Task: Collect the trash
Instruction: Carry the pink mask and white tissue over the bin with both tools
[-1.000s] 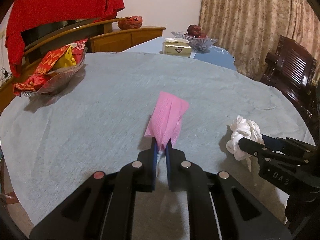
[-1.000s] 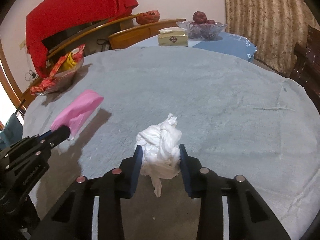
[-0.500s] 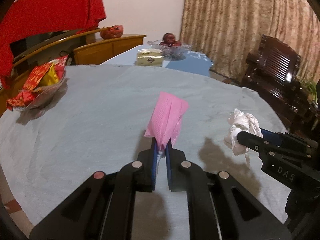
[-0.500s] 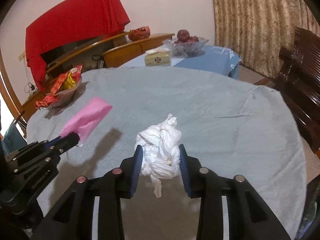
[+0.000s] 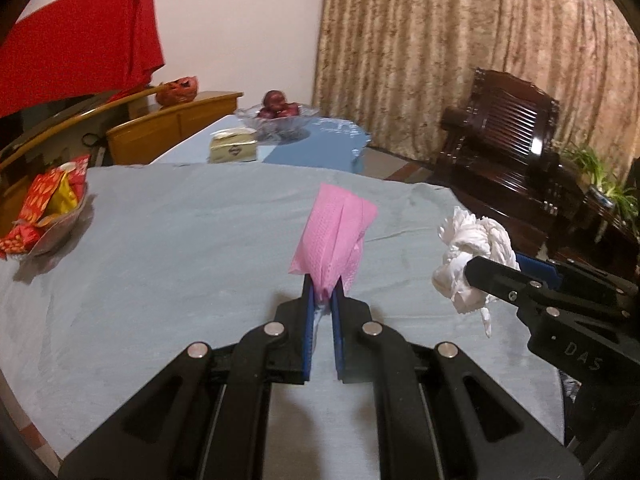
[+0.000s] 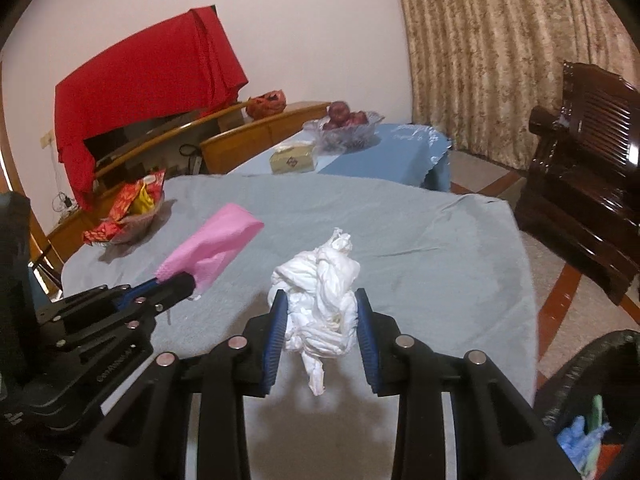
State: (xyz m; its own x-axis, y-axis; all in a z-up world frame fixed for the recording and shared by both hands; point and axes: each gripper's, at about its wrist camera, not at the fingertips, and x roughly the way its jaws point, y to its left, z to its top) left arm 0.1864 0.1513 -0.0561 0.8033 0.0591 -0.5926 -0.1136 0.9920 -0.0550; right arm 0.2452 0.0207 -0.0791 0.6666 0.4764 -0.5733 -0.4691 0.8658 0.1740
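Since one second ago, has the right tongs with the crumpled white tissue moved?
Yes. The right tongs, shut on the crumpled white tissue, have lifted and swung right: the grey tablecloth's right edge and a black trash bag now appear.

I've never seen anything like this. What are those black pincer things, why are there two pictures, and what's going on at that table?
They are two hand-held grippers, one in each of a person's hands; no robot arm is involved. Each carries a camera looking along its fingers, so one picture comes from each hand. The left gripper pinches a folded pink napkin. The right gripper squeezes a crumpled white tissue. Both are held above a table with a grey cloth, where a dish of snack packets sits. At the lower right of the right-hand picture is a black bin bag, likely where the trash goes.
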